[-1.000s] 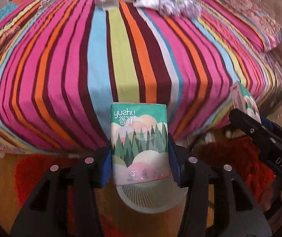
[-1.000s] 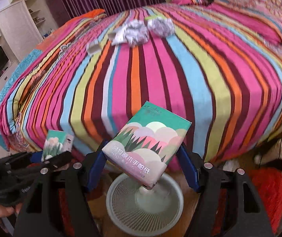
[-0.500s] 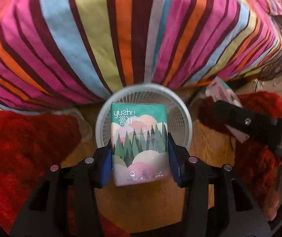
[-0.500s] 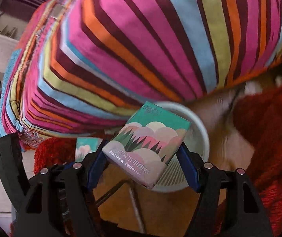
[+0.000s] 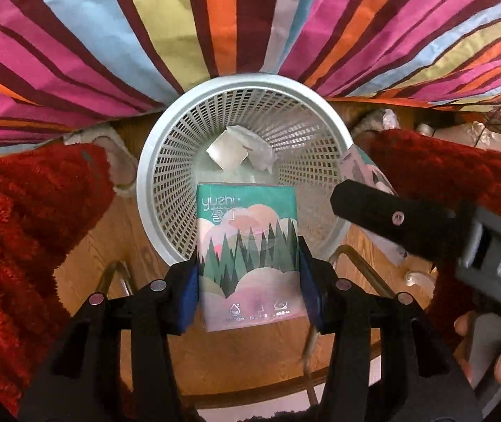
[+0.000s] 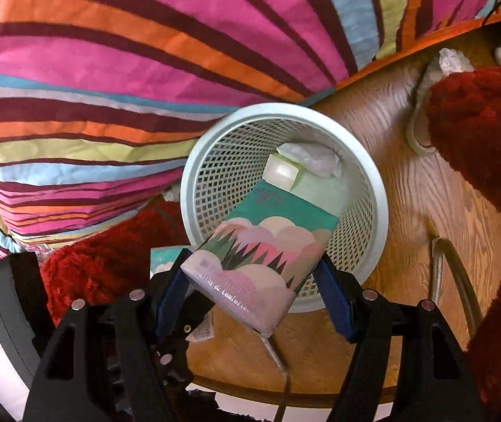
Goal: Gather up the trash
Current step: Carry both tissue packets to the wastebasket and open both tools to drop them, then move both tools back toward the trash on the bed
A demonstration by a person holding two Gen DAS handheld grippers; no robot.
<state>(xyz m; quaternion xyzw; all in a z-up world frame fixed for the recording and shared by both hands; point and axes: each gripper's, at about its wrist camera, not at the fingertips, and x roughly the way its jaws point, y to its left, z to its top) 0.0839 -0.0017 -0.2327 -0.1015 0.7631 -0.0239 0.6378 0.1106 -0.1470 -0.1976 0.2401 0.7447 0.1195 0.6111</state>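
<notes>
While clamped between blue pads, upright in the left gripper (image 5: 248, 270): one tissue pack (image 5: 248, 253), over the near rim of the white basket (image 5: 152, 161). In the right gripper (image 6: 255, 281), tilted and pinched at both sides: a second pack (image 6: 261, 260), also above the basket's (image 6: 373, 190) near rim. Already inside: crumpled paper (image 5: 262, 146) and a small box (image 6: 280, 172). Basket on wood floor (image 6: 405, 183), against the striped bedspread (image 5: 166, 21), red rug (image 5: 22, 218) at either side.
</notes>
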